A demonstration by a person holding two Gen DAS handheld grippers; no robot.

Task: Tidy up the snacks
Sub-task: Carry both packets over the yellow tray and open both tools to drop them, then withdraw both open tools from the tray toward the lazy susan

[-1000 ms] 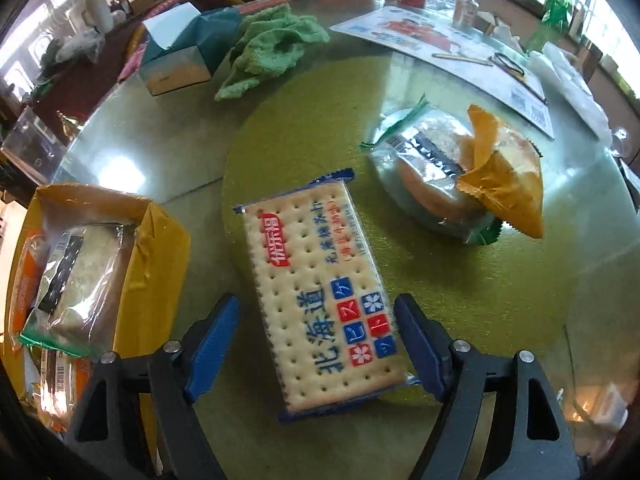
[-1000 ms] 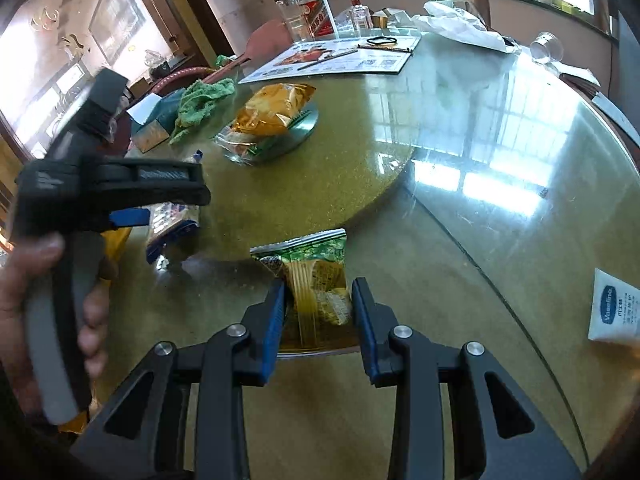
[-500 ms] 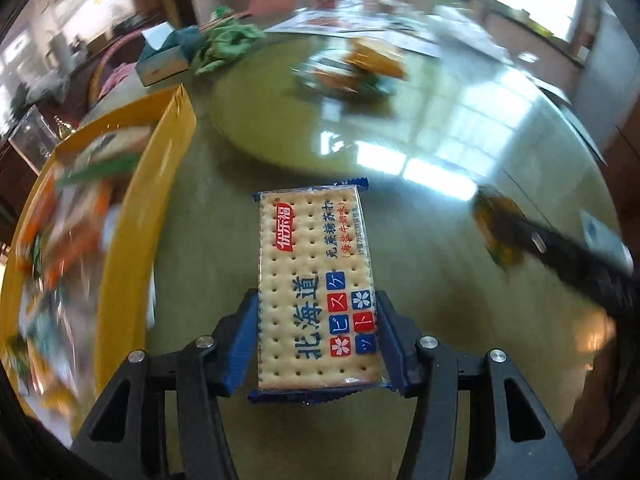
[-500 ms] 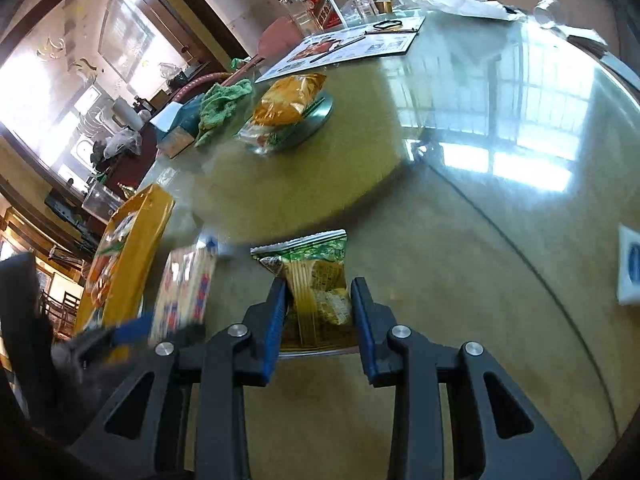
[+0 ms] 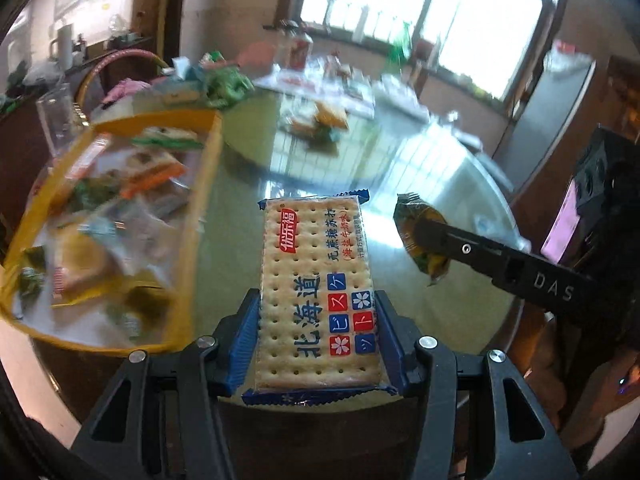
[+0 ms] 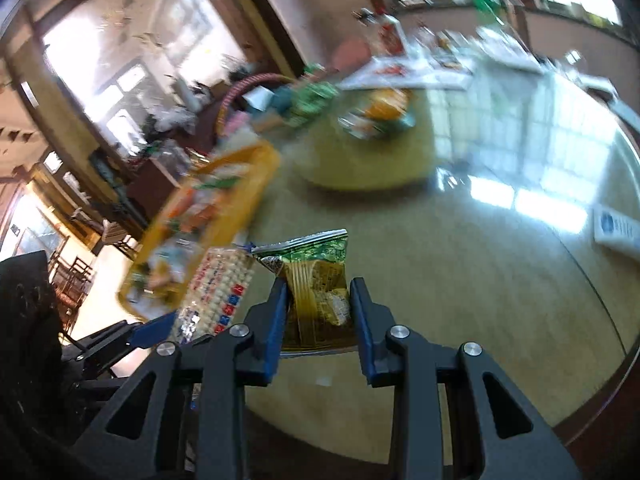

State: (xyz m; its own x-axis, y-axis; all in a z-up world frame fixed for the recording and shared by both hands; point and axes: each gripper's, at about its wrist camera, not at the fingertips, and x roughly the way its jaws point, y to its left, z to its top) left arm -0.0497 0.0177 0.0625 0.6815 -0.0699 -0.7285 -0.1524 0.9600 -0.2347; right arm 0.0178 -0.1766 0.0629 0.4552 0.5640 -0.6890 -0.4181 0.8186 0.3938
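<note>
Both packets now lifted airborne

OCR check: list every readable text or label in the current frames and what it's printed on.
"优乐福": red logo on the cracker pack clamped in the left gripper.
"北海道": large blue characters, same pack.
"无蔗糖苏打": green line, same pack.
"ク ス ビ ト ツ": coloured squares, same pack.
"DAS": side of the right gripper; any further letters run out of view.
Green snack packet, white sachet: print too blurred to read.
</note>
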